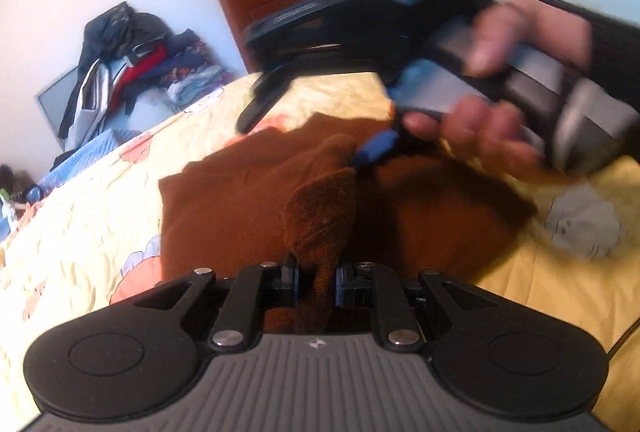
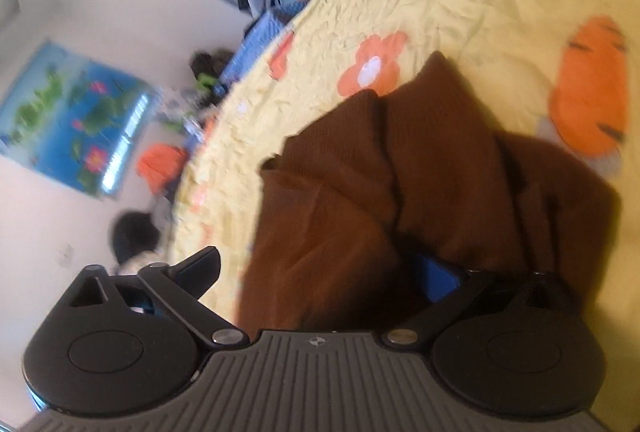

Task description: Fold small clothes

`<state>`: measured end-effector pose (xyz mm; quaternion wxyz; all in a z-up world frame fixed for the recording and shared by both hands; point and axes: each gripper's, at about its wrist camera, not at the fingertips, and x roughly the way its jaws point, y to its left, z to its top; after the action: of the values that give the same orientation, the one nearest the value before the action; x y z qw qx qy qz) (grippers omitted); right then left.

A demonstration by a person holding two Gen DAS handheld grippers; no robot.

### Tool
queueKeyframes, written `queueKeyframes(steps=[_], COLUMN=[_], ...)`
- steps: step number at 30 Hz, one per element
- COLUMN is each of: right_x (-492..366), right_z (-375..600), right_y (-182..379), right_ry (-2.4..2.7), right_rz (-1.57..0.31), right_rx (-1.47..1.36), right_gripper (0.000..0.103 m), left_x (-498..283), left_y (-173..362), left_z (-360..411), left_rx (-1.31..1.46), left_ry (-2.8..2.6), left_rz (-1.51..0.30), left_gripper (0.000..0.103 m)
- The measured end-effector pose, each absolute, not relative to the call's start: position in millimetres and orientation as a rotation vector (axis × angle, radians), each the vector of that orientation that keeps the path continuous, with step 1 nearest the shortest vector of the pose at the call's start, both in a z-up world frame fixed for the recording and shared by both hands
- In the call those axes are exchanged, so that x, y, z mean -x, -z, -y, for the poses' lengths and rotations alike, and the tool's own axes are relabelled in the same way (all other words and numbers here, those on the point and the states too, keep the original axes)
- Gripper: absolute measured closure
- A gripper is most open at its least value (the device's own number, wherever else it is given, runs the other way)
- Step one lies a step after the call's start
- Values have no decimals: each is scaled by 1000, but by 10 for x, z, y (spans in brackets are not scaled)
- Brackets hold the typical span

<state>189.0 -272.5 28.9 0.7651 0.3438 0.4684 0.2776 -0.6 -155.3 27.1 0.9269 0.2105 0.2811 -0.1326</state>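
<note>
Brown fleecy knit garment (image 1: 248, 200) lies bunched on the yellow flower-print bedsheet (image 1: 80, 232). Left gripper (image 1: 316, 278) pinches a raised fold of it. Right gripper (image 2: 324, 280), in a hand (image 1: 480, 136), hovers above with fingers spread wide, holding nothing.

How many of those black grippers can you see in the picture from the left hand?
2. The left gripper is at the bottom, shut on a pinch of the brown garment. The right gripper, held in a hand, hangs open above the garment, blurred.
</note>
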Motion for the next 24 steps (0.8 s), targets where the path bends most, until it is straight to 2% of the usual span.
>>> queueKeyframes(steps=[1,2,3,4,9,12,13,15,16,17,19,20,21,24], right_x=[-1924,-1947,-1962,-1964,-1694,-1564,-1559,-1537,-1515,-1490,-1426,-1394,-1371,-1453], right_z=[2684,2694,2683,2692,3085,3448,3499,3588,3639,3687,3746,3773,3800,3813], right_y=[-302,-309,-327,-337,-586,-525,-445,-262,-217,-212,-305,-375,-423,-430], right_ry=[-607,-605,-602,-617,-612,-525,-481,-420,-428,-436,-410,-385,-372,-367], right_rz=[-1014,-1017,-1020,-1030,-894,-872,-894,-928,-907,-892,-832,-784,-746,-775], right_rx=[-708,-676,-651,-640,-622,-655,-645,-655,-708,-758,-777,-763,-752,-739], right_gripper=[11,26,67,87,87,87,86,83,73,66,11,2,1,5], left_x=[5,10,13,18,108,114,79,131,162,188,246,255,261,106], left_y=[-241,-220,-215,-228,-319,-162,-65,-12,-53,-127,-291,-354,-412,-512], left_z=[1588,1617,1648,1681,1937,2091,2121,2083,2034,1942,1674,1519,1344,854], left_rx=[-449,-468,-481,-488,-503,-533,-539,-536,-523,-496,-429,-401,-365,-240], left_ry=[272,273,276,285,398,476,489,489,511,549,610,608,588,510], left_rz=[-572,-564,-557,-549,-464,-478,-504,-443,-438,-437,-425,-415,-395,-405], left_gripper=[88,88,88,88,88,88,88,84,82,75,50,16,0,0])
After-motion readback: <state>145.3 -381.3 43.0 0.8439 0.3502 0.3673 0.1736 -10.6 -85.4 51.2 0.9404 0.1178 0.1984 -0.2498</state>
